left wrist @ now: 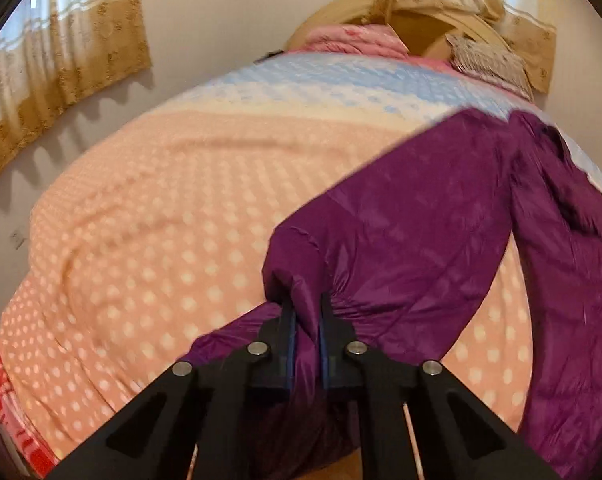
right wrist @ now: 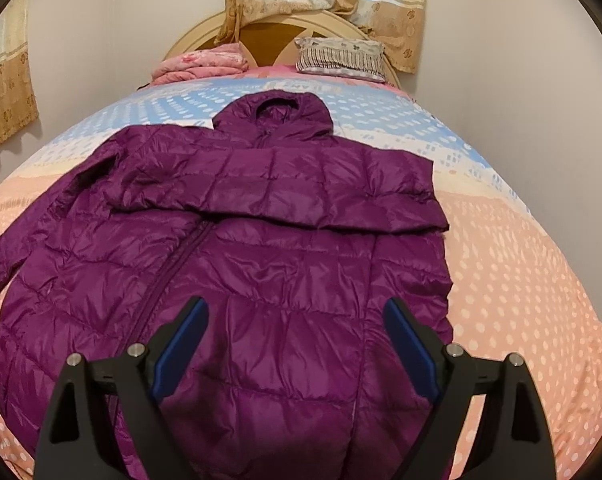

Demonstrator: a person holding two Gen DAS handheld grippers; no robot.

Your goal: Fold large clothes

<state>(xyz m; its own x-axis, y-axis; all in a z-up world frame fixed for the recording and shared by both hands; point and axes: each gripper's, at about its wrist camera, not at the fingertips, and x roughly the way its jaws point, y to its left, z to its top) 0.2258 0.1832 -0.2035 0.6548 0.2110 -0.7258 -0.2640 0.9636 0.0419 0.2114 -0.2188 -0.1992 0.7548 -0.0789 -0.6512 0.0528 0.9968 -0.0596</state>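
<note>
A purple hooded puffer jacket [right wrist: 261, 264] lies front up on the bed, hood toward the headboard. Its right sleeve is folded across the chest. In the left wrist view its other sleeve [left wrist: 401, 216] stretches out over the bedspread, and my left gripper [left wrist: 306, 304] is shut on the cuff end, with purple fabric pinched between the blue pads. My right gripper [right wrist: 295, 312] hangs open over the jacket's lower front, its blue pads wide apart with nothing gripped between them.
The bedspread [right wrist: 521, 264] is peach with white dots, turning blue near the headboard [right wrist: 205, 32]. A folded pink quilt [right wrist: 201, 62] and a patterned pillow [right wrist: 341, 56] lie at the head. Curtains [left wrist: 61, 60] hang on the walls beside and behind the bed.
</note>
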